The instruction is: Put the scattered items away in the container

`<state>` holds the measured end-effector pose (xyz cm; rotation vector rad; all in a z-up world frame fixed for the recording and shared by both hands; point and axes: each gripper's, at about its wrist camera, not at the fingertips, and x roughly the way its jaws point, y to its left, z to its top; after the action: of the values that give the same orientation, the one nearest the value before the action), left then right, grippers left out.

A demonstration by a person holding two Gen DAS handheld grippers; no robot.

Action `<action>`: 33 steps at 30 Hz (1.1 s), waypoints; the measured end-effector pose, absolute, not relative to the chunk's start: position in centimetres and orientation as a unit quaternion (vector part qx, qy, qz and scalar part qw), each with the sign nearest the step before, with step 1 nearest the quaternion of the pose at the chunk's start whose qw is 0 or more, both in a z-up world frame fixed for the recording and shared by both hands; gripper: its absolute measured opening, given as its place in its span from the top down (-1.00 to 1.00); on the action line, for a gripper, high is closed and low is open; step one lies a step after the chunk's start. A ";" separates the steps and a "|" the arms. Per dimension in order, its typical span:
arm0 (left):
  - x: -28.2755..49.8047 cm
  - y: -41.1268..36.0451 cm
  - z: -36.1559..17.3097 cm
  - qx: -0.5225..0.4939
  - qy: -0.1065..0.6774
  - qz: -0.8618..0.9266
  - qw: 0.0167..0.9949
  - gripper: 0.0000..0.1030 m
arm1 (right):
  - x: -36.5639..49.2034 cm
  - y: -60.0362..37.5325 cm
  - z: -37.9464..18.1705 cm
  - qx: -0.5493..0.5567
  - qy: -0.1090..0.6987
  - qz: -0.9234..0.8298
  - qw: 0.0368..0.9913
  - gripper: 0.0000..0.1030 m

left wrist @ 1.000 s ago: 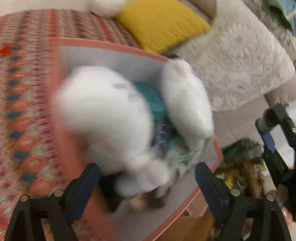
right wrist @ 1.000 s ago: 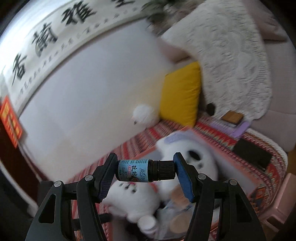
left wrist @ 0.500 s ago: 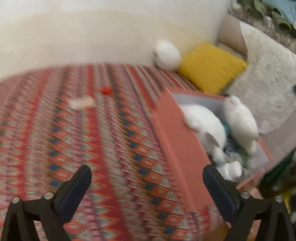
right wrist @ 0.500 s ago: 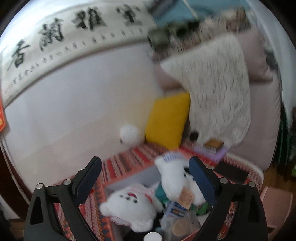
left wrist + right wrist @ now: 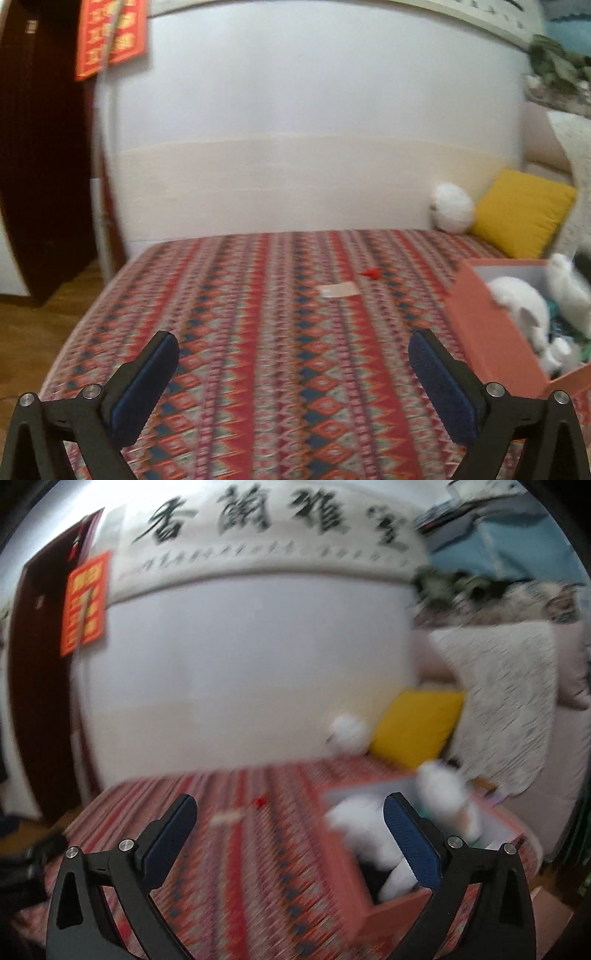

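An orange box (image 5: 491, 332) (image 5: 347, 853) stands at the right on the patterned bedspread (image 5: 258, 332), with white plush toys (image 5: 521, 306) (image 5: 443, 797) and other items inside. A small red item (image 5: 371, 273) (image 5: 261, 802) and a pale flat strip (image 5: 339, 289) (image 5: 229, 816) lie on the spread left of the box. My left gripper (image 5: 293, 352) is open and empty, well short of them. My right gripper (image 5: 290, 818) is open and empty too, with its right finger in front of the box.
A yellow cushion (image 5: 521, 212) (image 5: 417, 720) and a white round plush (image 5: 452, 208) (image 5: 347, 733) rest against the white wall at the back right. A lace-covered sofa (image 5: 509, 709) stands to the right. A dark door (image 5: 40, 147) and wooden floor lie left of the bed.
My right gripper held a small bottle a second ago, then opened and let it go over the box. Both grippers have swung left, away from the box, towards the bedspread.
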<state>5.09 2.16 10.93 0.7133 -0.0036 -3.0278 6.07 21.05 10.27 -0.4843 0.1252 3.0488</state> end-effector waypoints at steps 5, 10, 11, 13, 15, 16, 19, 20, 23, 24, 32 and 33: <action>6.5 0.8 10.5 0.231 0.006 -0.972 0.053 -0.99 | 8.7 17.7 7.3 -0.191 0.038 0.980 0.026 -0.99; 8.3 0.8 9.6 0.224 -0.013 -0.972 0.068 -0.99 | 11.2 18.3 5.7 -0.205 0.059 0.976 0.054 -0.99; 8.6 1.0 9.4 0.225 -0.016 -0.972 0.064 -0.99 | 11.7 19.0 5.8 -0.203 0.063 0.975 0.062 -0.99; 9.2 1.7 9.2 0.229 -0.017 -0.972 0.048 -0.99 | 12.8 20.3 6.4 -0.197 0.069 0.974 0.084 -0.99; 9.6 2.8 9.2 0.235 -0.017 -0.972 0.025 -0.99 | 14.0 21.5 6.8 -0.193 0.076 0.972 0.107 -0.99; 9.8 3.4 9.2 0.236 -0.018 -0.972 0.016 -0.99 | 14.6 22.2 6.8 -0.192 0.079 0.971 0.118 -0.99; 10.4 5.3 9.3 0.237 -0.024 -0.971 -0.015 -0.99 | 15.9 24.2 6.8 -0.195 0.086 0.966 0.146 -0.99; 10.7 6.0 9.3 0.237 -0.026 -0.971 -0.026 -0.99 | 16.3 24.7 6.7 -0.197 0.087 0.965 0.153 -0.99; 11.4 8.0 9.5 0.236 -0.034 -0.969 -0.059 -0.99 | 17.3 26.3 6.7 -0.199 0.093 0.960 0.171 -0.99; 11.6 8.6 9.6 0.236 -0.036 -0.969 -0.070 -0.99 | 17.7 26.6 6.8 -0.199 0.094 0.960 0.175 -0.99; 13.1 12.7 10.1 0.237 -0.044 -0.962 -0.125 -0.99 | 20.1 29.0 7.4 -0.194 0.099 0.955 0.200 -0.99; 13.3 13.1 10.2 0.237 -0.045 -0.962 -0.131 -0.99 | 20.3 29.3 7.4 -0.193 0.101 0.955 0.203 -0.99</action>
<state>13.26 13.10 10.22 0.8124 -0.1554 -3.3018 20.27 29.30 7.42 -0.5396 0.2824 2.6650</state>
